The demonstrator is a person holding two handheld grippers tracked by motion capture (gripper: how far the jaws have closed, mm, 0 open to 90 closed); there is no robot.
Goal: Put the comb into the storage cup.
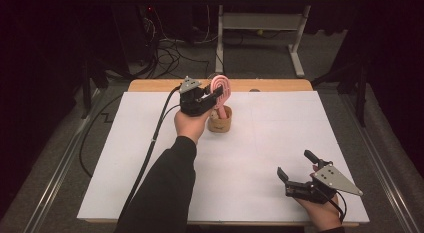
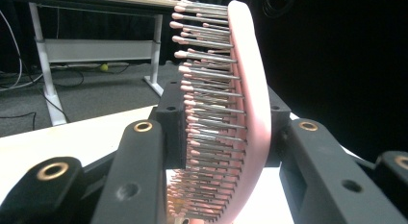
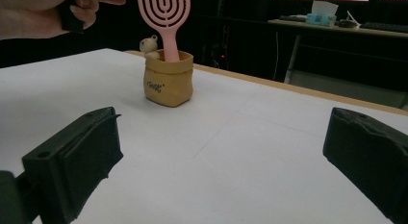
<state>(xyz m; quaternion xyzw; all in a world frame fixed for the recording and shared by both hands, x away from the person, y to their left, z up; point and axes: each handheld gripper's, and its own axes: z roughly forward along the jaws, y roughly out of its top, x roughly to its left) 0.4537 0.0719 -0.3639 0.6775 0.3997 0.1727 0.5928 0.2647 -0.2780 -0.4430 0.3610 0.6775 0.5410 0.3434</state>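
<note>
Left gripper (image 1: 216, 94) is clamping the pink hairbrush (image 1: 221, 87) by its head, handle standing in the tan pouch (image 1: 220, 120) at the far middle; moving it straight vertically avoids tipping. Right gripper (image 1: 296, 168) is waiting, jaws apart, near right.

Beyond your white-topped wooden table (image 1: 280, 143) lies grey carpet (image 1: 260, 58), tangled black cables (image 1: 165, 53), and a white metal-framed desk (image 1: 260, 23) in a dim room.

High view looks down; gripper views sit low, sharing the pink brush (image 3: 164, 15).
</note>
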